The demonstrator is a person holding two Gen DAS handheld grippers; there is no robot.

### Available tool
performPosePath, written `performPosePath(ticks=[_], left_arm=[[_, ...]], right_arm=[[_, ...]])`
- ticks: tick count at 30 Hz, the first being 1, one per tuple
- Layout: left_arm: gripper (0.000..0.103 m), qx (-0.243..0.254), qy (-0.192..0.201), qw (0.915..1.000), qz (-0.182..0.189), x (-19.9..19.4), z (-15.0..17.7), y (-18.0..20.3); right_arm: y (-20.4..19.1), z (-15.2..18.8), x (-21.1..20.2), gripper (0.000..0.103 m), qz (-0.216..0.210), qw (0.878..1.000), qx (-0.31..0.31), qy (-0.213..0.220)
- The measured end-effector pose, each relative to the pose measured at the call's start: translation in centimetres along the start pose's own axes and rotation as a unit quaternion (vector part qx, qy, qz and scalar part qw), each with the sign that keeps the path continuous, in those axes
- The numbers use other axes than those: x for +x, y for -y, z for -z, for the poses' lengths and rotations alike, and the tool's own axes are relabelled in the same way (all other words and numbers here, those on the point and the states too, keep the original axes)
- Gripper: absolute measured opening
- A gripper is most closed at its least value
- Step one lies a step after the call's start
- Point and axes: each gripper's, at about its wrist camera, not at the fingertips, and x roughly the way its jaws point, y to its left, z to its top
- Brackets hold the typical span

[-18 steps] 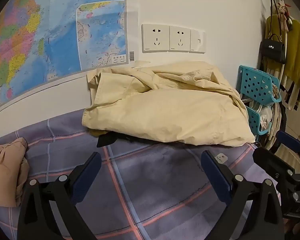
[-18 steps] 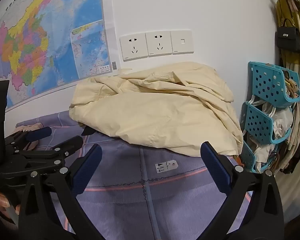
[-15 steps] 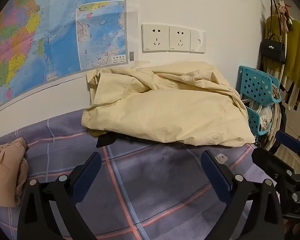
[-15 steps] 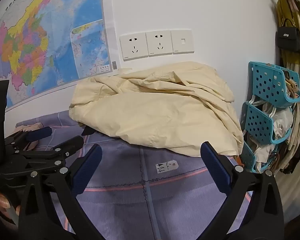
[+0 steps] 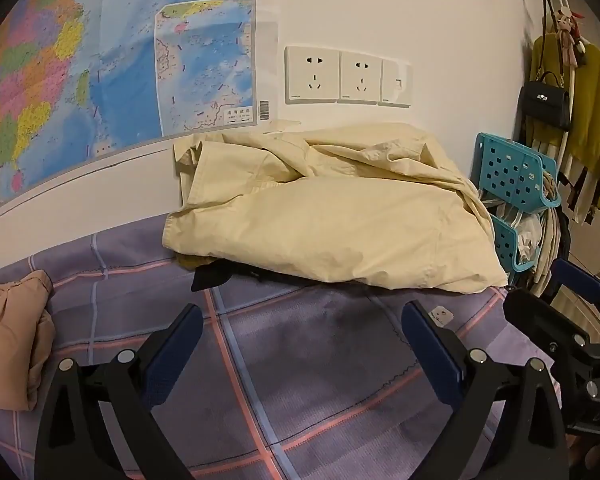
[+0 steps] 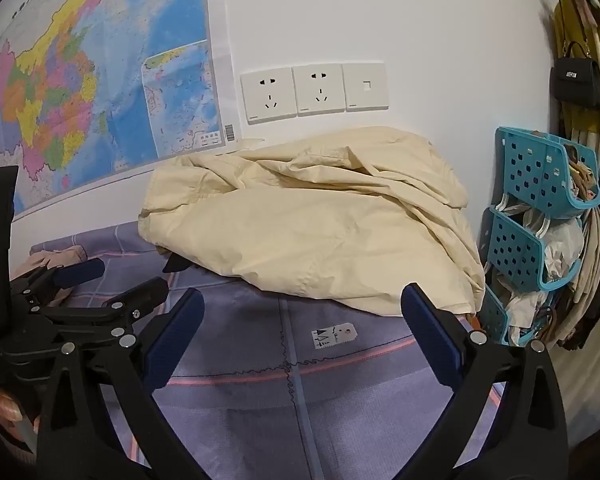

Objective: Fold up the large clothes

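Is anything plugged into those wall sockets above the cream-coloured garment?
No, both wall sockets show bare slots with no plug or cable, and the cream garment lies bunched below them.

A garment (image 5: 332,224) lies at the bed's (image 5: 300,380) back edge, against the wall. A rack (image 6: 540,216) stands beside the bed's right edge.

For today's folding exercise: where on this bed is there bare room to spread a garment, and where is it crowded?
Free: the checked sheet in front of the cream garment, between it and both open grippers, bare apart from a small white tag. Crowded: along the wall, where the cream garment lies heaped over dark clothing; the left edge, with the folded peach garment; right, the teal baskets.
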Motion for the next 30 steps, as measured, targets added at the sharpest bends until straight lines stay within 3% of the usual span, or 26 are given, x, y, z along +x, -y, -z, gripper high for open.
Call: performPosePath(ticks=[30], left_arm=[[0.096, -0.005, -0.003, 1.0000, 0.006, -0.29, 0.38, -0.32]], right_arm=[[-0.46, 0.00, -0.46, 0.097, 0.003, 1.000, -0.007, 0.003]])
